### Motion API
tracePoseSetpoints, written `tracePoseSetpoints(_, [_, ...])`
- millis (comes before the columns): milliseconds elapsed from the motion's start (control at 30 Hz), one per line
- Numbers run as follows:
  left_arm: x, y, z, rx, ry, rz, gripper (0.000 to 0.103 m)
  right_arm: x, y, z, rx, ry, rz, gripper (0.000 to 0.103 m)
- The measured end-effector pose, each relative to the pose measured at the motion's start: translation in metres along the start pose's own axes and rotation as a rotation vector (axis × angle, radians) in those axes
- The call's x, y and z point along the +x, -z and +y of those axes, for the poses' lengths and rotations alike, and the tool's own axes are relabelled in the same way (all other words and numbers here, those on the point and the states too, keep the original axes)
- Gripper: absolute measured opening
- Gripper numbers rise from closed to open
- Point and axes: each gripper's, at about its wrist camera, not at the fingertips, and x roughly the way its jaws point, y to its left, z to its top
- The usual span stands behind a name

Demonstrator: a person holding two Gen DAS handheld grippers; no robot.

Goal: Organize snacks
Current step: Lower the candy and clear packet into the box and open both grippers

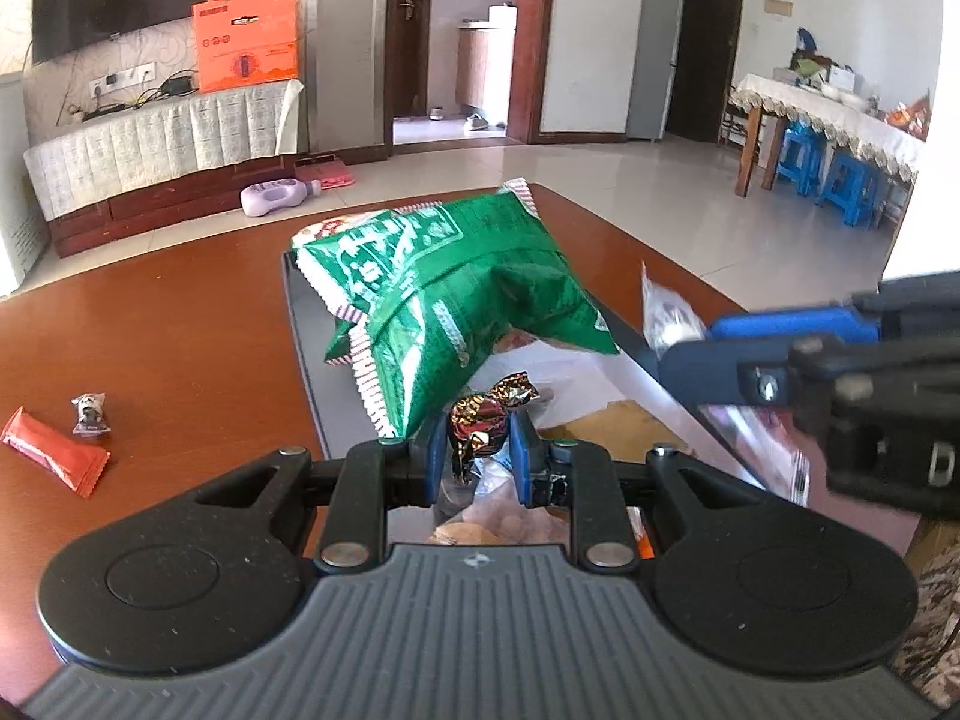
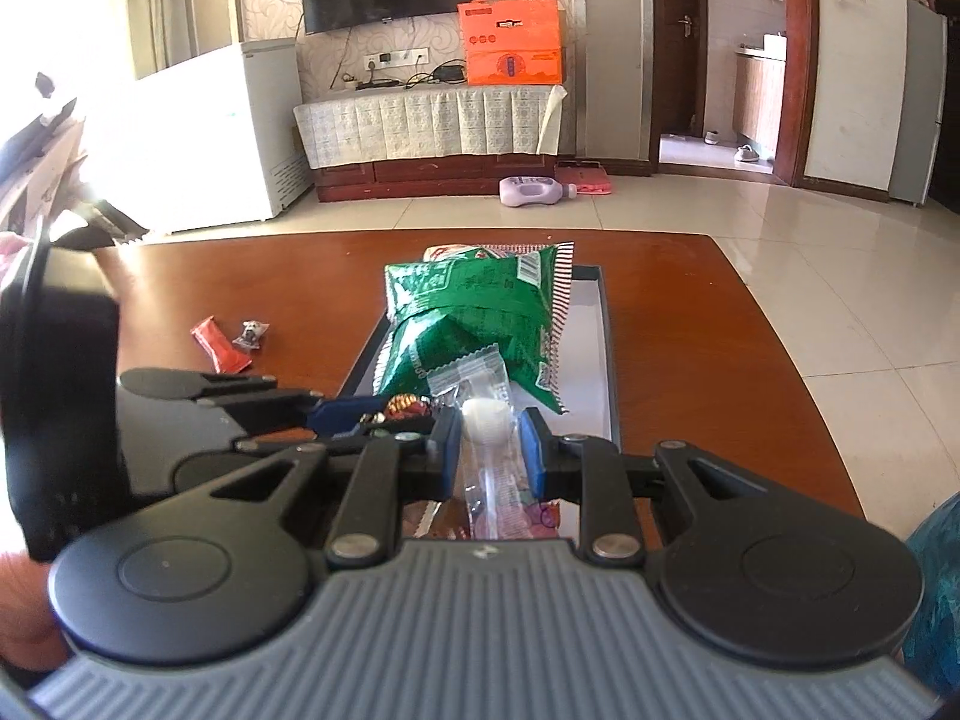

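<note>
While both grippers carry a load above the near end of the tray (image 2: 603,324), the main hazard is a dropped or misplaced item. The left gripper (image 1: 478,441) is clenched on a dark foil-wrapped candy (image 1: 483,420), gripped at its middle with the twisted end standing free; a loose pinch on crinkled foil may slip. Just to its right, the right gripper (image 2: 486,441) is clamped on a clear-wrapped white sweet (image 2: 483,414), whose slick film could slide out between the pads. Both grippers hang close together, so a sideways correction risks a collision. Beyond them, the green snack bag (image 2: 480,324) lies in the tray and overhangs its left rim; a release onto its sloping surface could roll the item off. Left of the tray, on the table (image 2: 690,324), a red bar (image 2: 219,345) and a small wrapped candy (image 2: 252,333) remain outside.
</note>
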Motion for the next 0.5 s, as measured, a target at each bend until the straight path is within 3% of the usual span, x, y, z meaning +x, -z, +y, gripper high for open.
tracePoseSetpoints(367, [0.015,0.003,-0.003,0.024,0.007,0.017,0.027,0.004,0.000,-0.004,0.019,-0.002,-0.007,0.025])
tracePoseSetpoints(500, [0.015,0.003,-0.001,0.023,0.018,0.019,0.039,0.006,0.000,-0.002,0.013,-0.008,-0.009,0.025])
